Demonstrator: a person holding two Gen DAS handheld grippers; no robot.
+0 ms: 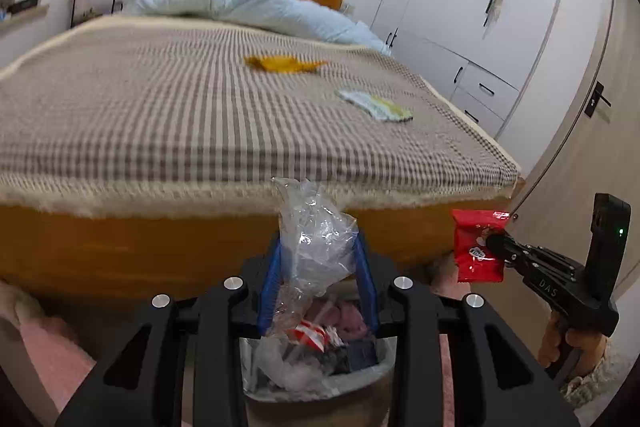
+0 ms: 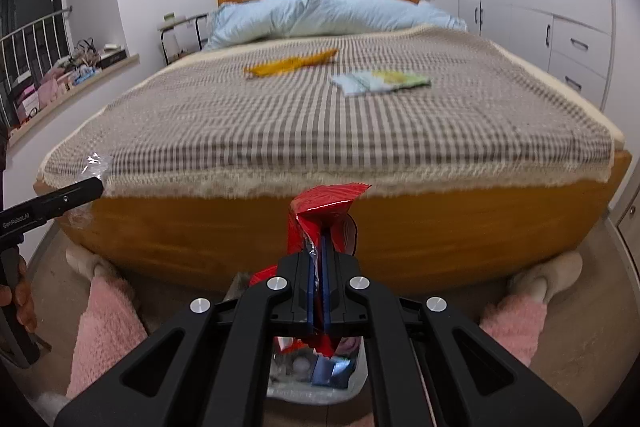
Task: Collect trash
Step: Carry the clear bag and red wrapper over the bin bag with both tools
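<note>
Disposal step: left tool [image 1: 318,247] grasping clear plastic wrap [image 1: 316,239] and right tool [image 2: 320,247] clenched on red wrapper [image 2: 320,215] should release only once centred over the trash bin [image 1: 360,379].

The right gripper [image 2: 320,247] pinches a red wrapper [image 2: 324,205] above the full trash bin [image 2: 320,393] at the foot of the bed [image 2: 280,227], where a yellow wrapper [image 2: 290,64] and a pale packet [image 2: 380,81] lie on the checked cover.
</note>
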